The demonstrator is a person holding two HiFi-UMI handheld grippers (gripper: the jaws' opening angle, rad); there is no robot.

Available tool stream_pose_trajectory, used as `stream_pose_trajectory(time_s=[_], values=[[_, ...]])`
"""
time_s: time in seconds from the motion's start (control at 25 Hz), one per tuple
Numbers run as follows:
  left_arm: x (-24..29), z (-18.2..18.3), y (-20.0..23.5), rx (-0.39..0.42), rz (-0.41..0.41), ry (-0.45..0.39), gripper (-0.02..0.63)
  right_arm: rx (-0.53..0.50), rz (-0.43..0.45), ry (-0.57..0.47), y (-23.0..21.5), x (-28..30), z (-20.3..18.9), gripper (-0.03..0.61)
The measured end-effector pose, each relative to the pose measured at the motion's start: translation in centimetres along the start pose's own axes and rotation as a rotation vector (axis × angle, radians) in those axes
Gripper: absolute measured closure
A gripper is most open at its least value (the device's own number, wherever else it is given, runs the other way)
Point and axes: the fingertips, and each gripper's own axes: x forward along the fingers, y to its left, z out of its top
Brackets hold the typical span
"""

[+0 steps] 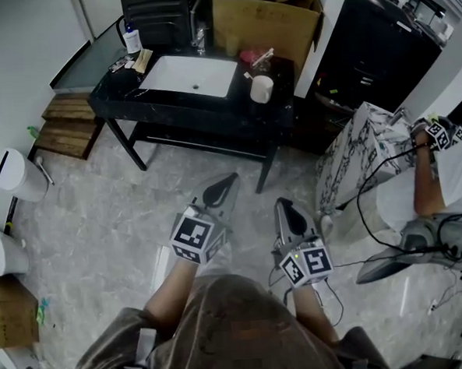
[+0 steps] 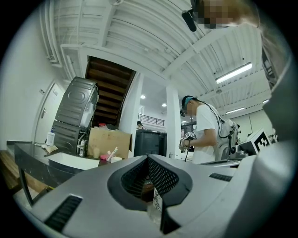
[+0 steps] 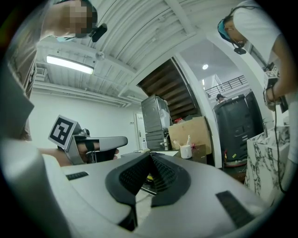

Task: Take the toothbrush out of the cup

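I find the left hand-held gripper (image 1: 228, 181) with its jaws fully together and nothing between them. The right hand-held gripper (image 1: 284, 206) is likewise closed and empty. Both hang over the floor (image 1: 100, 219), well apart from the bench (image 1: 116, 85) at 12 o'clock. The cup (image 1: 262, 89) stands there at 3 o'clock of the sink (image 1: 189, 75), with the toothbrush (image 3: 188, 139) standing in it.

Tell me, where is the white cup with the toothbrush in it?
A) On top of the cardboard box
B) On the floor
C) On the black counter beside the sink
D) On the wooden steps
C: the white cup stands on the black counter, right beside the white sink, with the toothbrush poking out of its top.
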Motion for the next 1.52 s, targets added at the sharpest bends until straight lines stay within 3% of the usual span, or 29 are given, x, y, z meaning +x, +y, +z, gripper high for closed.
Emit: stream_pose_trajectory(time_s=[0.84, 1.52], values=[[10.1, 2.1, 8.1, 0.004, -0.062, -0.001, 0.612, 0.002, -0.057, 0.012, -5.4, 11.0, 2.5, 0.578], [17.2, 1.6, 15.2, 0.002, -0.138, 0.014, 0.612, 0.009, -0.108, -0.014, -9.1, 21.3, 2.8, 0.578]])
